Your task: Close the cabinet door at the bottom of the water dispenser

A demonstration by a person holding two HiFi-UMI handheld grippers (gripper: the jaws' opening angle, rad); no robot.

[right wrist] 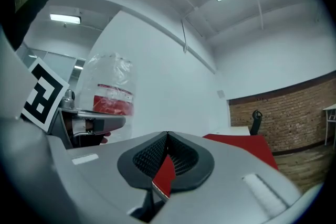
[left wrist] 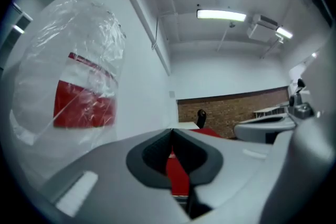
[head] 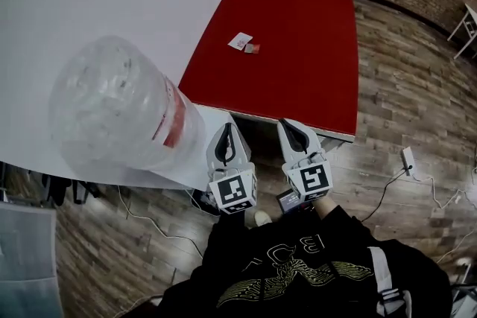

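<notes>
Wrapped in clear plastic with a red label, the big water bottle (head: 119, 104) (left wrist: 68, 86) (right wrist: 110, 97) tops the dispenser at the left, against a white wall. No view shows the cabinet door at the dispenser's bottom. Both grippers are held up side by side in front of the person, pointing level toward the red table (head: 291, 41). My left gripper (head: 227, 132) (left wrist: 171, 134) is shut and holds nothing; it sits just right of the bottle. My right gripper (head: 292, 129) (right wrist: 167, 136) is also shut and holds nothing. Each gripper shows at the edge of the other's view.
A small card (head: 240, 41) and a little object lie on the red table. Cables and a white power adapter (head: 408, 158) lie on the wooden floor. A brick wall (right wrist: 283, 123) and a dark office chair (right wrist: 256, 122) stand at the far end.
</notes>
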